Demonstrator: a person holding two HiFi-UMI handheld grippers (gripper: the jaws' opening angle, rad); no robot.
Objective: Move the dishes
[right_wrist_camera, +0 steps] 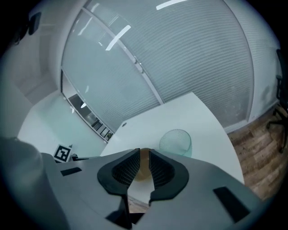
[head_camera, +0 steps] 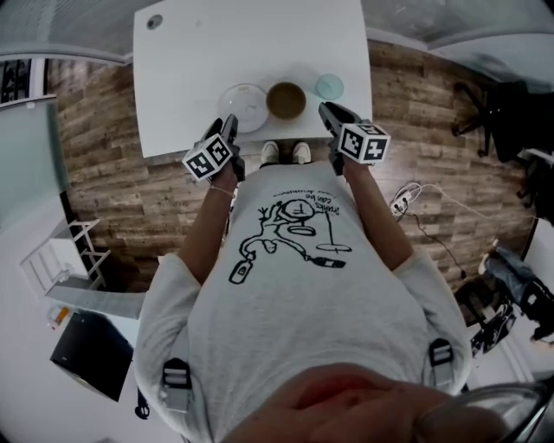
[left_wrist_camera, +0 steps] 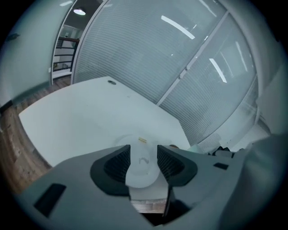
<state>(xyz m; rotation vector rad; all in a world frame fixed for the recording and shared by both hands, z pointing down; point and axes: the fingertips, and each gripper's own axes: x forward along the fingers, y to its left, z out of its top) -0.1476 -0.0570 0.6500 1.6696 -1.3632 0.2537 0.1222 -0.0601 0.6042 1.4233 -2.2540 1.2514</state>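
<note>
Three dishes sit in a row along the near edge of the white counter [head_camera: 190,69], toward its near right corner: white plate [head_camera: 244,105] on the left, brown bowl [head_camera: 286,100] in the middle, small clear glass bowl [head_camera: 330,86] on the right, a bit further in from the edge. Plate and brown bowl are just beside each other, maybe touching; the glass bowl stands apart.

Left gripper [head_camera: 228,125] hovers at the near edge just short of the plate, jaws moderately apart, holding nothing; the plate only shows beyond the gap. Right gripper [head_camera: 329,111] is at the near edge between the brown bowl and the glass bowl, jaws only narrowly apart, empty; the brown bowl shows through the slit.

Handling, as a guess: all look rigid, smooth and breakable, likely ceramic and glass. The plate is flat and low, so take it at the rim with one jaw over and one under. Take the bowls by the wall at the rim. The glass bowl looks lightest and slipperiest.

The rest of the counter is bare apart from a cable hole [head_camera: 154,22] near the far left corner. The tight spacing between plate and brown bowl could cause a knock. The person's shoes [head_camera: 270,152] are at the near edge. An office chair [head_camera: 493,112] and a floor cable [head_camera: 402,203] stand well off to the right.
</note>
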